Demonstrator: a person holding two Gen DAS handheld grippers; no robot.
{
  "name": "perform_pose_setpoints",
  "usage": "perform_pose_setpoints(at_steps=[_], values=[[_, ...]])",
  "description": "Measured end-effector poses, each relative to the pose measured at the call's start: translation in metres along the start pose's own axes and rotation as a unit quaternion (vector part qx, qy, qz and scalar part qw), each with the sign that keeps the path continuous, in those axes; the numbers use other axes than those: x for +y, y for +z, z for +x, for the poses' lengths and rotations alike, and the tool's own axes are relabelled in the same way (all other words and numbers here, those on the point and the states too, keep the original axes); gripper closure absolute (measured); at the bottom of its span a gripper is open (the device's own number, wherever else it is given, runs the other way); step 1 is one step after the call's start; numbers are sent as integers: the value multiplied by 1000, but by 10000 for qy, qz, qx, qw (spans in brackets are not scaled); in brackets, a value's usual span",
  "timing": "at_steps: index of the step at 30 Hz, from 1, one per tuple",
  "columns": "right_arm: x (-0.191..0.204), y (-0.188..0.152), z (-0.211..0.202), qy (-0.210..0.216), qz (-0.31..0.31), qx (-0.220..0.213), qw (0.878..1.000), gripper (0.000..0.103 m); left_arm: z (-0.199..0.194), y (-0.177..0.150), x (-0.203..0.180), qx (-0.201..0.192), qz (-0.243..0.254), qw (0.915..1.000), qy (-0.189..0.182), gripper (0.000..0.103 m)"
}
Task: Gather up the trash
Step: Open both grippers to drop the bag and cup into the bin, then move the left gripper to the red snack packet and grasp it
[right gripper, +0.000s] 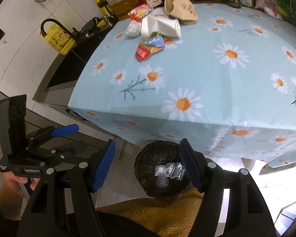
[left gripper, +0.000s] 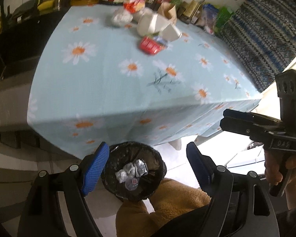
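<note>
Over the bin (crumpled wrappers inside), both grippers empty, agape.

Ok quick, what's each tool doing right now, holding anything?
Left tool: open, holding nothing, above the trash bin.
Right tool: open, holding nothing.

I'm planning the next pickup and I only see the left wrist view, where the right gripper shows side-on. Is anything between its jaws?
Observer: No. Its own camera shows the right gripper open and empty, with the black-lined bin seen between its fingers.
Operator: What lies beside the red packet? It's blurred for me.
Observer: A crumpled blue and green wrapper lies against the red packet, on the side of the white carton.
</note>
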State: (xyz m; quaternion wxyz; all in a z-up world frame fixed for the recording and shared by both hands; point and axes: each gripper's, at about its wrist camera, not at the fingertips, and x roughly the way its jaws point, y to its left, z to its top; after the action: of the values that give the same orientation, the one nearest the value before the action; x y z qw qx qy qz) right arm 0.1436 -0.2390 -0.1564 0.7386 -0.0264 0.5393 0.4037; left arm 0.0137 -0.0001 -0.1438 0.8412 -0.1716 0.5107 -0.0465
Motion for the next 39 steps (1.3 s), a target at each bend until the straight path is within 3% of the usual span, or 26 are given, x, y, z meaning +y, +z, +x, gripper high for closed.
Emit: perform_pose_setpoints(at_steps=[9, 17, 27, 39], values=[[-16, 12, -29, -179, 142, -378, 9990, 36, -9, 48, -17, -351, 378, 9987, -48, 25], [-42, 31, -50, -279, 332, -664, 9969, 36, 9, 97, -34, -416, 652, 9970, -10, 25], [-67, 51, -55, -411, 178, -736, 9963, 36, 53, 150, -33, -193, 703, 9970, 255, 25], [-101, 80, -46, -317, 137, -572, 9978, 36, 109, 183, -26, 161, 635, 9955, 680, 25]])
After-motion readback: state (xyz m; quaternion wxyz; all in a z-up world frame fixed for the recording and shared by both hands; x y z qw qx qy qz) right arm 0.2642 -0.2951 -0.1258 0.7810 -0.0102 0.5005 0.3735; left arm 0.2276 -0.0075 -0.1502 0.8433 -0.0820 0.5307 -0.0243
